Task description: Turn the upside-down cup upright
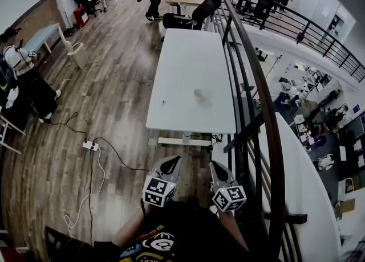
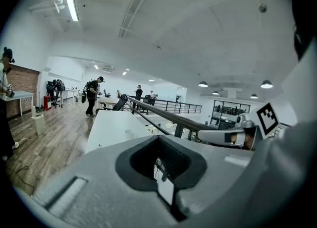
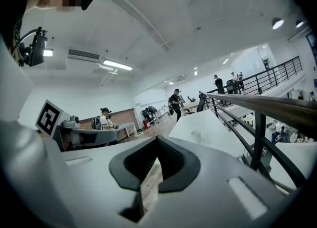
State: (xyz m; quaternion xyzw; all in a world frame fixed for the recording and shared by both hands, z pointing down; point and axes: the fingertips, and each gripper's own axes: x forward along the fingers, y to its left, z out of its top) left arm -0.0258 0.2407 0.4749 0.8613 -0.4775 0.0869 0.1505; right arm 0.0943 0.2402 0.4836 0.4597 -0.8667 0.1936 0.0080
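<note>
Cup point(image 1: 199, 93): we see it small and pale on the white table point(image 1: 188, 56), toward the side by the railing point(image 1: 251, 78), well apart from both grippers; it is too small for us to tell which end is up
Left gripper point(image 1: 170, 164): jaws pressed together, nothing between them
Right gripper point(image 1: 219, 170): jaws also pressed together, empty
Risk, jaws: if we arrive with them closed, we would likely shove the cup instead of straddling it; they need spreading first
Risk, edge: a nudge toward the railing could send the cup off the table and through the bars
Risk, floor: the power strip point(image 1: 90, 146) and its cable lie left of our path and could catch a foot
</note>
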